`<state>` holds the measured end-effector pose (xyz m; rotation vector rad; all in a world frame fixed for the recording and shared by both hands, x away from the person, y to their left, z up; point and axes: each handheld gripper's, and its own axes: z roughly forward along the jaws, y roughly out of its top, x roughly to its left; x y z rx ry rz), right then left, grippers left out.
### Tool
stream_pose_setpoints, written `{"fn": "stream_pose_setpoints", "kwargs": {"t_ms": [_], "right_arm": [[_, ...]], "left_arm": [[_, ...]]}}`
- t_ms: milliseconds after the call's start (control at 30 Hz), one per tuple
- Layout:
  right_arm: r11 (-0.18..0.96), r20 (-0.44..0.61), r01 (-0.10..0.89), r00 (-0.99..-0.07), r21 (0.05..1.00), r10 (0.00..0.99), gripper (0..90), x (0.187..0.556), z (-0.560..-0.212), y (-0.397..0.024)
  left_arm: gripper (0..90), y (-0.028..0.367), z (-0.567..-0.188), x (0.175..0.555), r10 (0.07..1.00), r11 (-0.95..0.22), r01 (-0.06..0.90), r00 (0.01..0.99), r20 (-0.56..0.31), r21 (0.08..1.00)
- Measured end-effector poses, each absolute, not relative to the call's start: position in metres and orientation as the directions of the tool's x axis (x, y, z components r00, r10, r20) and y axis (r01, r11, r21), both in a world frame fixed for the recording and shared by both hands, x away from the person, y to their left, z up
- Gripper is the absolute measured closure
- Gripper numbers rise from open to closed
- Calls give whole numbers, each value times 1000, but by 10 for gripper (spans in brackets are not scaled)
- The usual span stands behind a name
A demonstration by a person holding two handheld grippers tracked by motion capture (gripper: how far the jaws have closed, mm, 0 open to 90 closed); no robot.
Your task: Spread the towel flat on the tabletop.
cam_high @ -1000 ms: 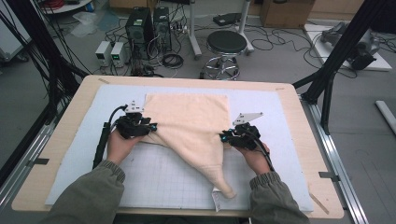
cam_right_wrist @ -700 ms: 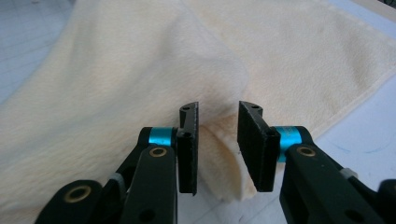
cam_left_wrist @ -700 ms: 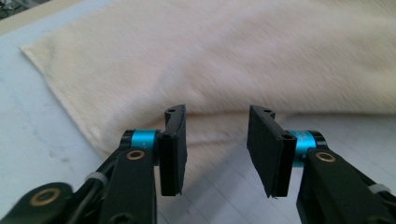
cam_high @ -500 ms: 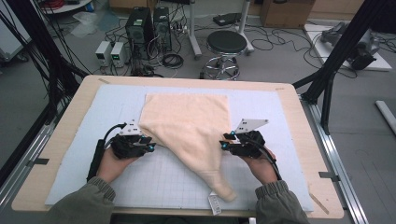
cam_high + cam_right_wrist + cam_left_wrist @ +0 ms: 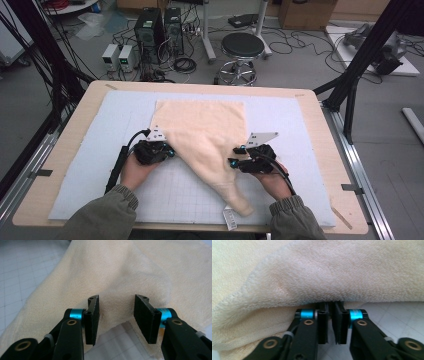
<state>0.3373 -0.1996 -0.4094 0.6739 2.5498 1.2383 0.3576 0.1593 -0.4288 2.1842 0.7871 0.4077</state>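
Grey flooring with cables, a black stool (image 5: 242, 46) and computer towers (image 5: 159, 29) lay in the upper part of the high view, beyond a wooden table (image 5: 320, 130) covered by a pale blue gridded mat (image 5: 120, 112).

On that mat lay the cream towel (image 5: 202, 125). Its flat, squared part sat at the centre of the frame, its far edge straight and parallel to the table's far edge, well short of the mat's border. Its near part was drawn into a narrowing tail (image 5: 235, 195) that ran toward the lower centre and ended just beside a small white tag (image 5: 229, 218) near the mat's front edge.

At the towel's left edge, the left gripper (image 5: 167, 151) had just been closing; in the left gripper view its 2 jaws stood almost together, with the towel's hemmed edge (image 5: 332, 300) caught at their tips. At the right edge, the right gripper (image 5: 235, 156) had just been opening; in the right gripper view its jaws stood apart, the towel's edge (image 5: 117, 312) lying loose between them without being pressed.

Bare mat stretched to the left of the left hand (image 5: 134, 172) and to the right of the right hand (image 5: 272, 182), leaving open room on both sides and in front of the towel.
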Motion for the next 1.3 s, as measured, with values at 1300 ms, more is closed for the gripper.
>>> {"fn": "stream_pose_setpoints", "kwargs": {"t_ms": [1300], "right_arm": [[587,-26,248,-908,771,418,554,326,-406,-187]], "left_arm": [[863,257,-391,329,734,-410,462,679,-17,786]]}}
